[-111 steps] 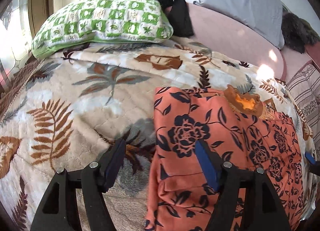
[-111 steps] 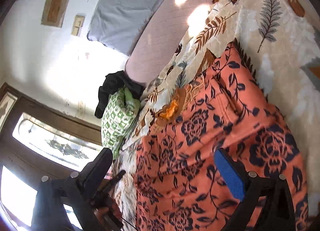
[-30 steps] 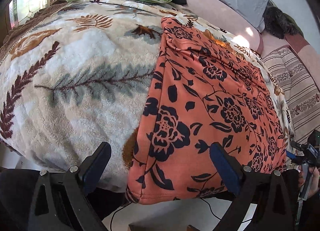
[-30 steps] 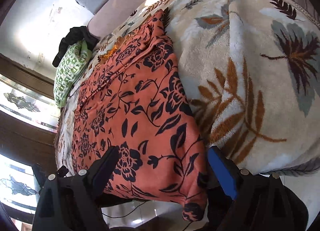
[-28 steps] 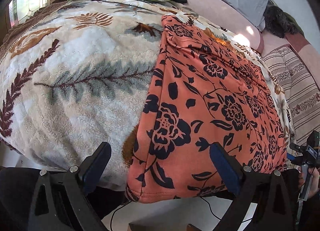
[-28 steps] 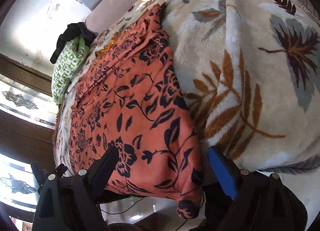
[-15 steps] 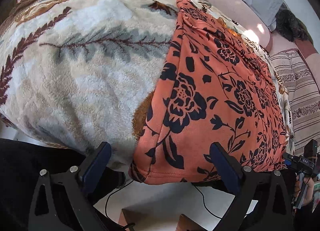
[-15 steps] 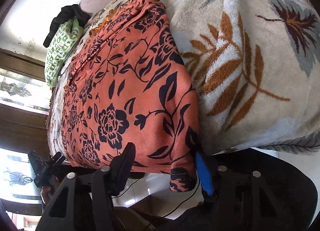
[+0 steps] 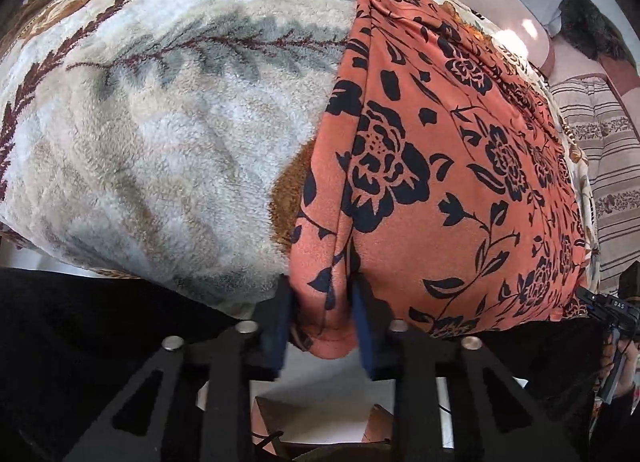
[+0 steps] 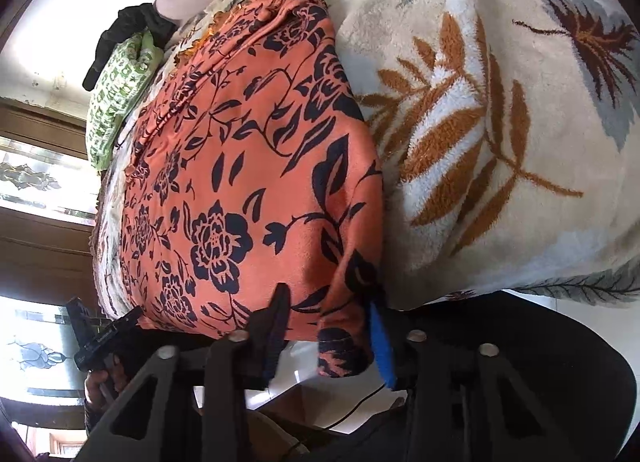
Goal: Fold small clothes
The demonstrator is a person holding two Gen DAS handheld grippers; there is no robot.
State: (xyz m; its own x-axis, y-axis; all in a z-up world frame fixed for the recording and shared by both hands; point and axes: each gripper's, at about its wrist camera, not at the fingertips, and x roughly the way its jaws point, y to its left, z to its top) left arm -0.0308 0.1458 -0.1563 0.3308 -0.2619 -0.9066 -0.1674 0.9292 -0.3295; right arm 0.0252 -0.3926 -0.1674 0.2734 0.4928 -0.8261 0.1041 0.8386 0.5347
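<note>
The garment [image 9: 460,166] lies flat on the bed blanket [image 9: 160,122], its near hem hanging over the edge. It looks soft, light and limp, best held by the corners. The left gripper [image 9: 322,318] and right gripper [image 10: 326,332] each pinch one hem corner.
</note>
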